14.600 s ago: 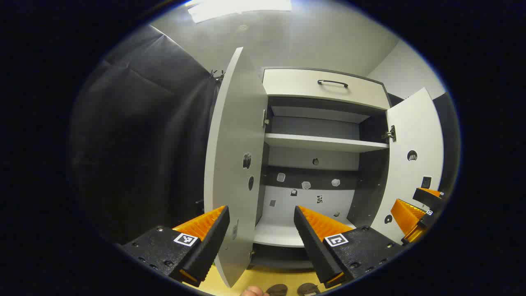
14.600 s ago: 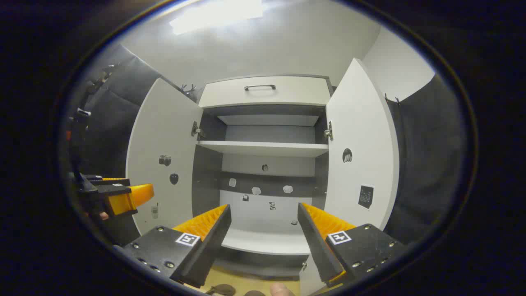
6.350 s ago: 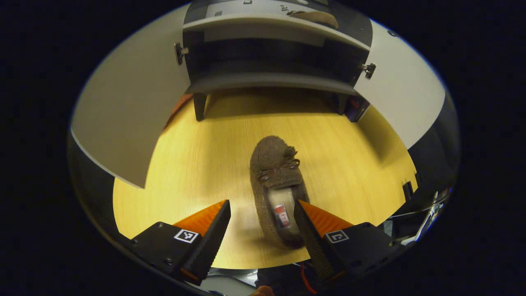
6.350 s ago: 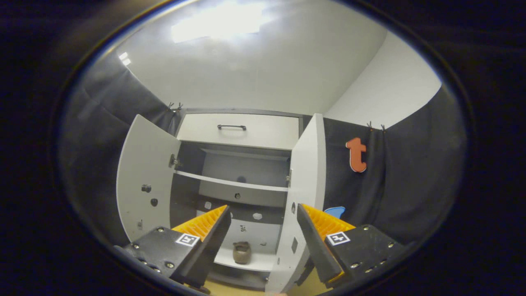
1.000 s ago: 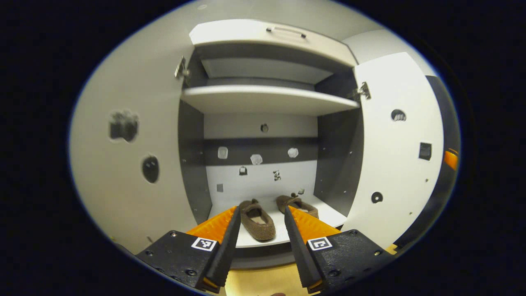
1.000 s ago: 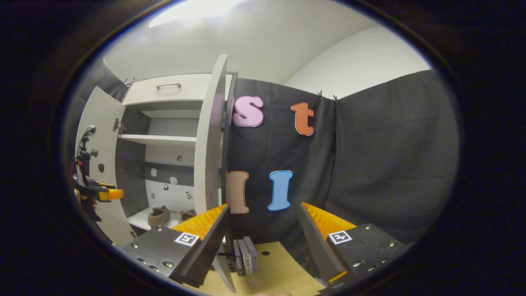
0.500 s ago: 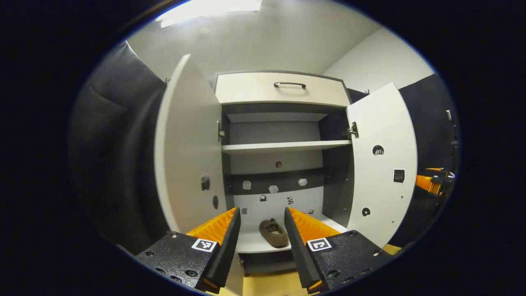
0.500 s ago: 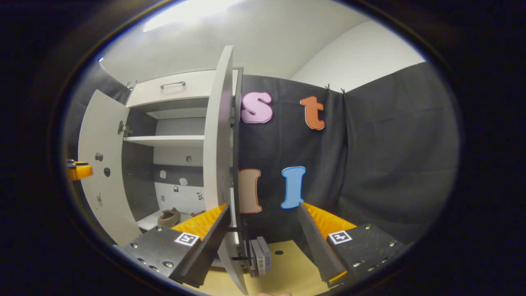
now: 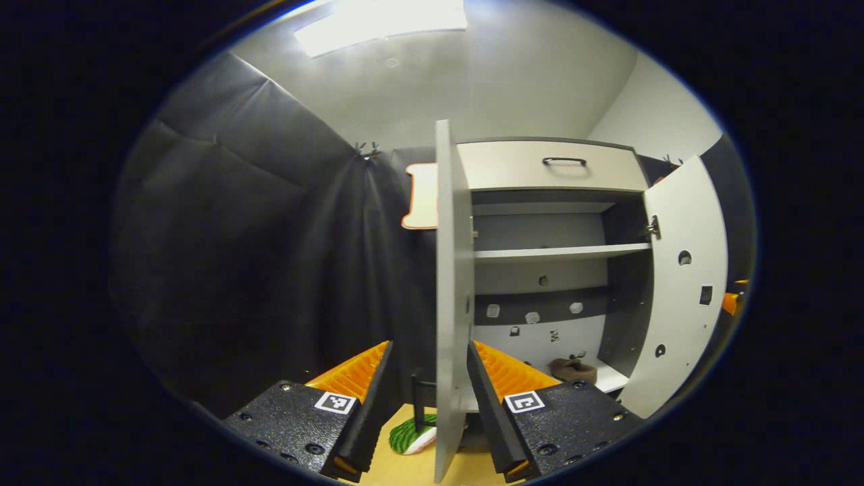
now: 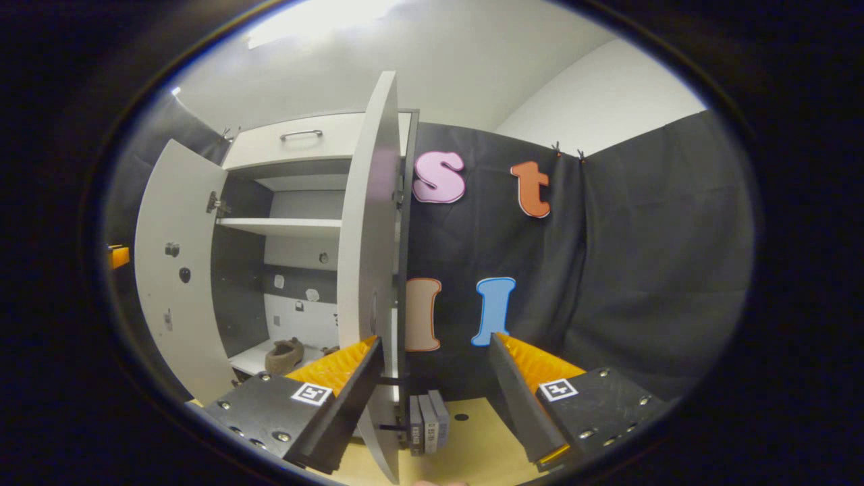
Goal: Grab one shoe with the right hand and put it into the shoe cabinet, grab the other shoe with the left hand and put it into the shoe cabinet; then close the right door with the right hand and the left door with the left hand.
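The white shoe cabinet [image 9: 550, 165] stands with both doors swung out. One brown shoe [image 9: 572, 370] lies on its bottom shelf in the left gripper view. In the right gripper view both shoes sit there, one [image 10: 285, 354] plain to see and the other [image 10: 331, 349] mostly hidden behind my finger. My left gripper [image 9: 422, 398] is open, and the left door [image 9: 449, 283] runs edge-on through the gap between its fingers. My right gripper [image 10: 432, 398] is open too. The right door [image 10: 371, 256] stands edge-on just inside its left finger.
A green, melon-patterned thing [image 9: 412, 437] lies on the yellow floor behind the left door. Several grey boxes [image 10: 428, 420] stand upright on the floor by the right door's hinge side. Black cloth walls close in on both sides.
The left gripper has swung left, so the left door now runs edge-on between its fingers instead of the shoe. The right gripper view has shifted only slightly, the right door a little closer.
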